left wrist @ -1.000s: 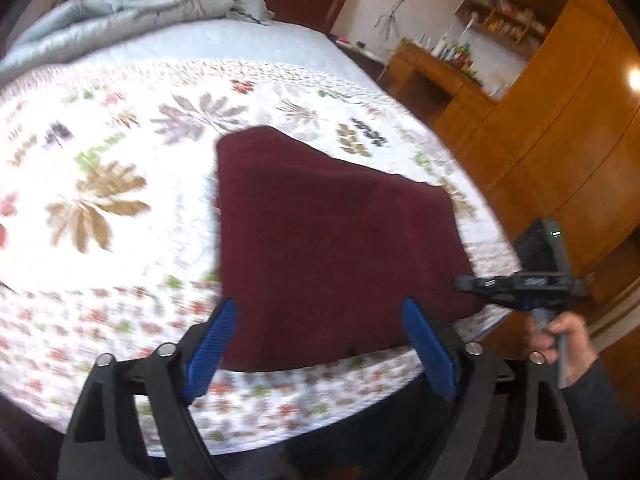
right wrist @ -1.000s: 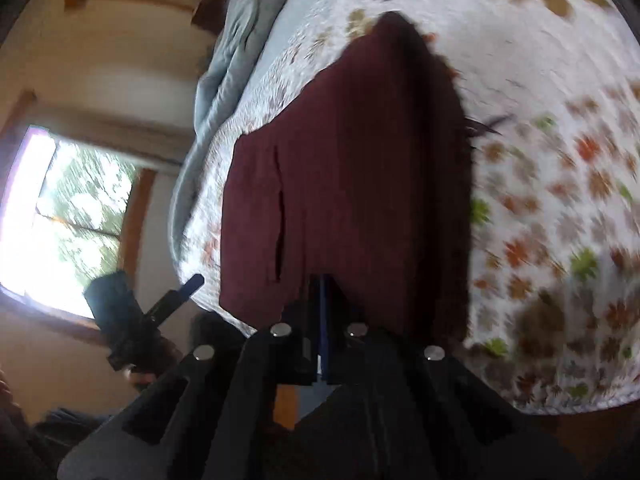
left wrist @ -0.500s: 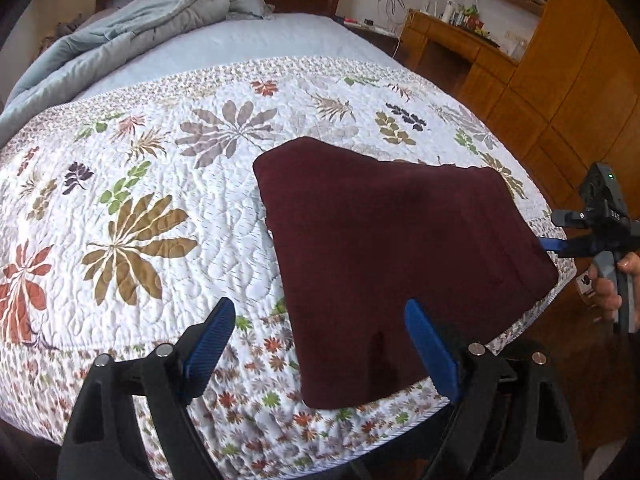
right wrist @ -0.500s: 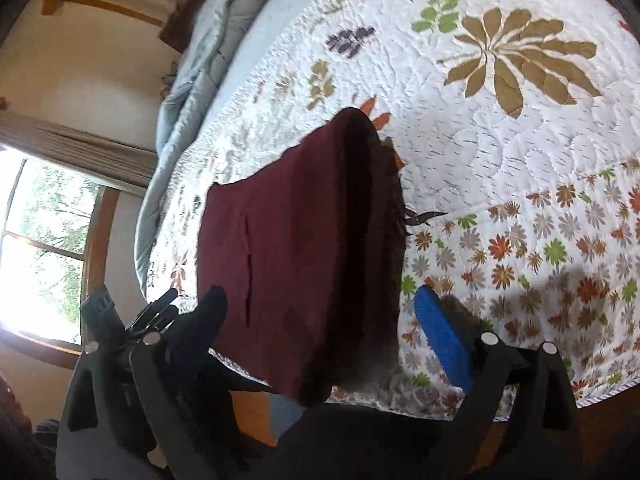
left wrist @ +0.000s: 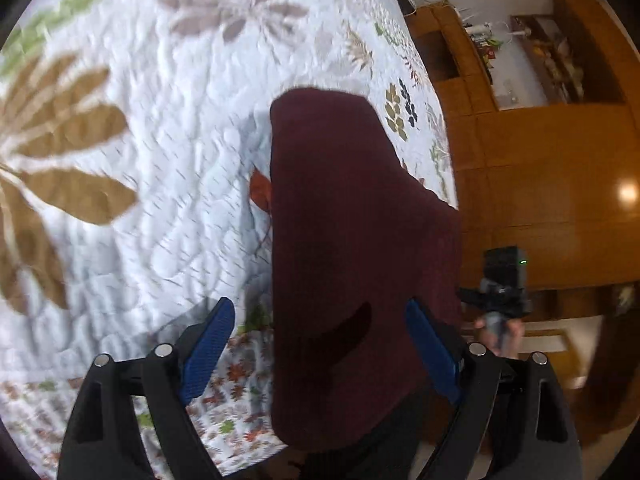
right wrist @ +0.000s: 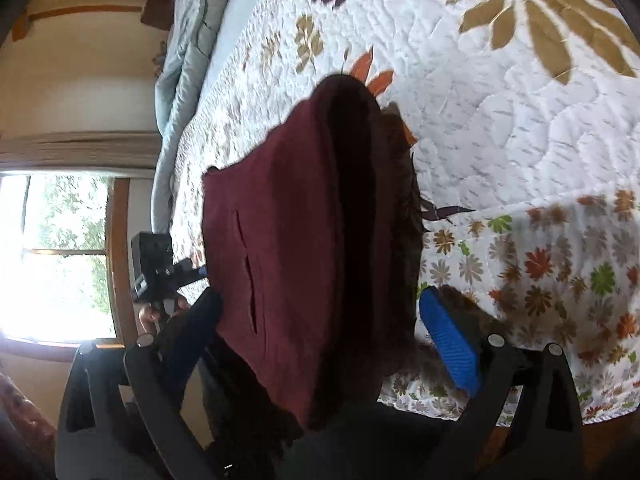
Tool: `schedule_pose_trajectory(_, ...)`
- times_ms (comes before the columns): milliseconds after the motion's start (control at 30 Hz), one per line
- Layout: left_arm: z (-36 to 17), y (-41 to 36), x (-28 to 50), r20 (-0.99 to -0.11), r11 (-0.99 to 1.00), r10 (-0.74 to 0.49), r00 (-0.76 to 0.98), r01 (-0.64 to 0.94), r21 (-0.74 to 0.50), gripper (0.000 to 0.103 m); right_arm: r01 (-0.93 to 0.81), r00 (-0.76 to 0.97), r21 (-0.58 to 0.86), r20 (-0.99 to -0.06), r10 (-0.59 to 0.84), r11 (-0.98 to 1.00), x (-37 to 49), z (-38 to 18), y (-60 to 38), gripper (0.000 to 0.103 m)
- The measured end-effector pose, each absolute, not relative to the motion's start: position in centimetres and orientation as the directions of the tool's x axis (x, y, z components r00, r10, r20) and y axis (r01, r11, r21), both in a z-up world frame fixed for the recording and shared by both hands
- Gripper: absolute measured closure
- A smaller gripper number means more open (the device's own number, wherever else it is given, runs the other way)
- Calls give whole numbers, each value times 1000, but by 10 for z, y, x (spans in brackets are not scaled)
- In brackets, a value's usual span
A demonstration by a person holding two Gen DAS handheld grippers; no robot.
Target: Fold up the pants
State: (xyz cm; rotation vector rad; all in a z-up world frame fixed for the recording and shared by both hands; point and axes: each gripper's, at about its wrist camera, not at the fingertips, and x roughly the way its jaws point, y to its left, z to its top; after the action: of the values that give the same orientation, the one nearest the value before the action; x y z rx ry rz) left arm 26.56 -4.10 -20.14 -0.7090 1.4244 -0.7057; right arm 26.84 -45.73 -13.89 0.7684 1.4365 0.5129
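Folded dark maroon knit pants [left wrist: 352, 248] lie on the white quilted bedspread with leaf and flower print [left wrist: 152, 184], close to the bed's edge, with their near end hanging over it toward you. A slit pocket opening shows on the upper layer in the right wrist view [right wrist: 250, 280].

Your left gripper [left wrist: 320, 352] is released: its blue-padded fingers [left wrist: 208, 344] stand wide apart on either side of the hanging end, and whether either pad touches the cloth cannot be told from this view. Your right gripper [right wrist: 324, 340] is likewise released, blue pads [right wrist: 452, 344] spread, with the pants' near end between them and nothing clamped. Each gripper appears in the other's view, beside the pants' edge: the right one [left wrist: 502, 292] with your hand on its handle, the left one [right wrist: 160, 268] against the bright window [right wrist: 56, 256].

Wooden cabinets [left wrist: 540, 168] stand beyond the bed's far side. A pale blue duvet [right wrist: 184, 52] lies bunched at the head of the bed.
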Motion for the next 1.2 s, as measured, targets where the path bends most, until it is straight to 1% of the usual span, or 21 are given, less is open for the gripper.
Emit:
schedule_pose_trajectory(133,-215,-50,266,-584,584,-812,-6,-7,-812,15,103,36,726,-686,726,680,274,-147,-440,5)
schedule_pose_trajectory(333,-218,-60,267,-591,591,-806,-13,3,-807,13,90,-15,729,-681,732,679,287,-165,-423,2)
schedule_pose_trajectory(400,-216,-65,265,-567,567,-823,-27,12,-823,13,83,-22,725,-684,729,684,291,-166,-418,2)
schedule_pose_trajectory(467,-217,-71,261,-522,522,-851,-64,8,-853,13,85,-28,726,-683,730,682,294,-166,-416,2)
schedule_pose_trajectory(567,-220,-80,258,-562,561,-825,-58,29,-827,13,71,-39,738,-670,741,671,296,-168,-416,2)
schedule_pose_trajectory(700,-221,-79,255,-558,559,-829,-29,-8,-829,12,68,-15,753,-655,756,654,298,-167,-411,2)
schedule_pose_trajectory(767,-220,-79,253,-557,557,-830,-20,-6,-830,14,29,-21,741,-670,742,671,298,-165,-402,3)
schedule_pose_trajectory(800,-218,-77,252,-564,564,-826,-6,-1,-826,28,12,-19,731,-682,731,682,297,-164,-398,5)
schedule_pose_trajectory(833,-215,-82,249,-603,603,-798,-2,13,-798,45,-1,-13,719,-695,719,695,295,-163,-395,20)
schedule_pose_trajectory(867,-214,-82,249,-617,617,-787,3,24,-786,48,-23,-8,695,-719,695,719,294,-160,-391,29)
schedule_pose_trajectory(900,-212,-81,247,-621,621,-784,10,27,-783,55,-30,-1,688,-726,688,725,293,-157,-390,39)
schedule_pose_trajectory(933,-210,-79,246,-620,620,-784,18,29,-784,59,-31,8,687,-726,688,726,292,-154,-390,47)
schedule_pose_trajectory(967,-208,-77,244,-616,617,-787,28,28,-787,61,-40,19,686,-727,687,727,289,-149,-391,51)
schedule_pose_trajectory(1033,-203,-74,241,-613,614,-789,43,33,-789,66,-65,42,672,-736,675,737,284,-139,-388,54)
schedule_pose_trajectory(1200,-183,-59,236,-588,593,-804,87,57,-803,68,-130,80,650,-746,661,749,278,-106,-367,60)
